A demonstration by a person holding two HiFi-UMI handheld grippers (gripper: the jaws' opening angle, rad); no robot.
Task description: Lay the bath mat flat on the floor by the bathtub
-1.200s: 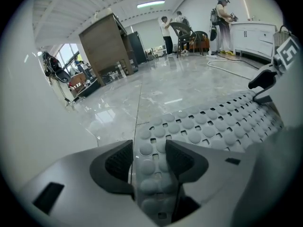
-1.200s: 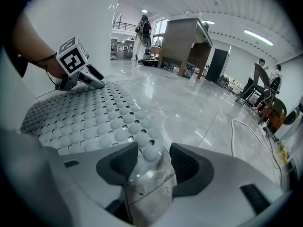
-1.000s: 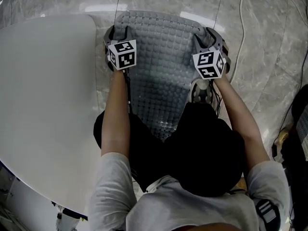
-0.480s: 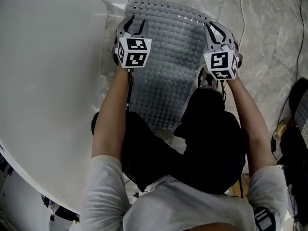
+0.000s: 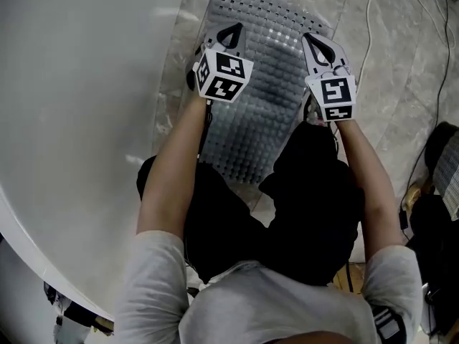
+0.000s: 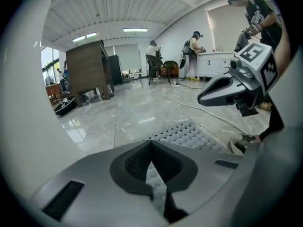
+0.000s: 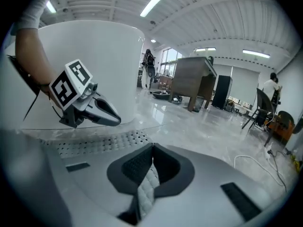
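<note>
Mat [image 5: 262, 99] is down, flat on the floor, so let's take it from the big stuff. White tub [image 5: 79, 120] fills the whole left side, its curved rim sweeping round. Grey marble floor [image 5: 409, 49] runs off to the right. The mat, grey and knobbly with holes along its far end, lies lengthwise just beside the tub, with a thin strip of marble between them. Its near end is hidden under the person's dark-clad knees [image 5: 301, 213], and both bare forearms [image 5: 176, 170] reach out over it.

Left gripper [image 5: 234, 27] hovers above the mat's left half. Its jaws have just snapped together, tips meeting, nothing pinched (the knobbly stuff showing through the slot behind the tips is the mat underneath). Right gripper [image 5: 308, 39] is the same story over the right edge: just closed, tips touching, empty. The two sit side by side, well apart.

Thin white cable [image 5: 368, 27] trails across the marble right of the mat.
</note>
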